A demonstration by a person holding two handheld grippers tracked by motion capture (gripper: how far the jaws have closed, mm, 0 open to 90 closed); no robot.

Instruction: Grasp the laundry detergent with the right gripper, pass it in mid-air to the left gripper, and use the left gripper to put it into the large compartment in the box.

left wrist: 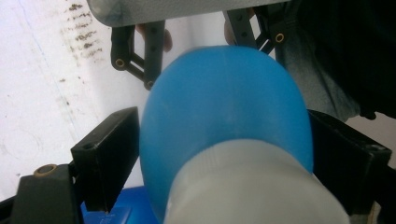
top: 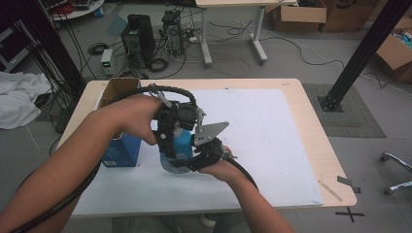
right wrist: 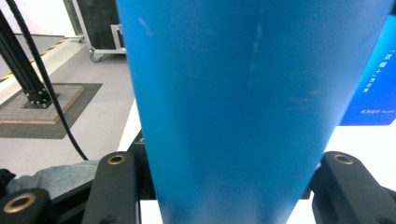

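Note:
A blue bottle [top: 178,144] stands upright on the white mat [top: 277,131] near the table's middle. My right gripper [top: 194,161] comes in low from the right and is shut on the bottle's body [right wrist: 252,93], which its two jaws flank in the right gripper view. My left gripper [top: 177,121] points down over the bottle's top. In the left gripper view its jaws stand close on either side of the blue shoulder [left wrist: 224,102], just beyond the white cap [left wrist: 254,186]; I see no pad pressing.
A blue carton [top: 121,149] with an open cardboard top stands on the mat just left of the bottle, also in the right gripper view as a blue carton [right wrist: 373,84]. The wooden table [top: 311,111] has free mat to the right. Computers, cables and boxes lie on the floor beyond.

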